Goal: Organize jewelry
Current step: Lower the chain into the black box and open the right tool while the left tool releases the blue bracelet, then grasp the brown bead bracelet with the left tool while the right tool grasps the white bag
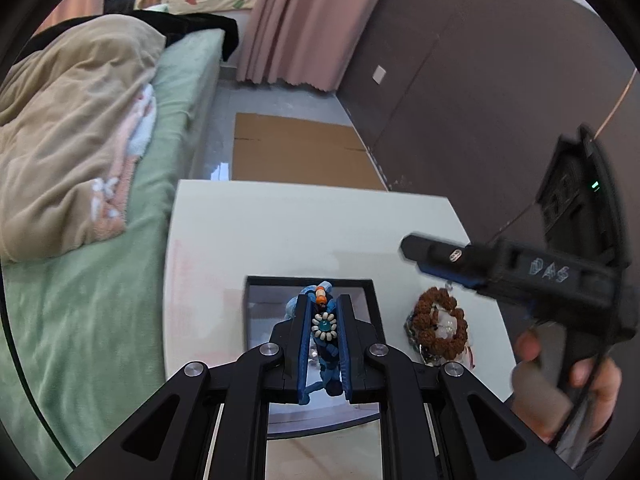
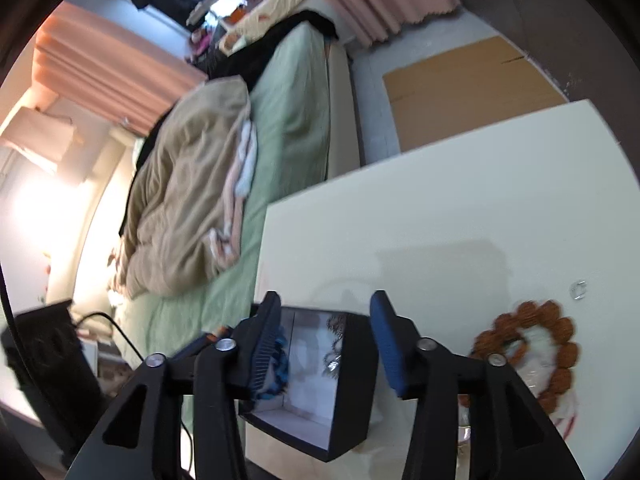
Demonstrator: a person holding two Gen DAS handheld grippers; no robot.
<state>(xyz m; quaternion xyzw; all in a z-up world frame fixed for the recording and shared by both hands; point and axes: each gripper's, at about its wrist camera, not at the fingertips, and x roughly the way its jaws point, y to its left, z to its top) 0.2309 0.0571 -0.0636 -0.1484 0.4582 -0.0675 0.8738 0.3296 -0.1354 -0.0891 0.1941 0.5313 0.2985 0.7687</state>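
Note:
My left gripper (image 1: 323,308) is shut on a blue woven bracelet (image 1: 324,326) with a white bead flower and orange beads, held over the open black box (image 1: 252,312). A brown bead bracelet (image 1: 438,322) lies on other jewelry to the box's right. My right gripper (image 2: 324,320) is open and empty above the black box (image 2: 352,400), with the blue bracelet (image 2: 280,372) seen behind its left finger. The brown bead bracelet (image 2: 536,352) lies to the right, a small silver ring (image 2: 578,290) beyond it. The right gripper also shows in the left wrist view (image 1: 412,250).
The white table (image 1: 300,232) stands beside a bed with a green sheet (image 1: 80,320) and a beige blanket (image 1: 72,140). Flat cardboard (image 1: 300,152) lies on the floor beyond the table. A dark wall (image 1: 480,80) is on the right.

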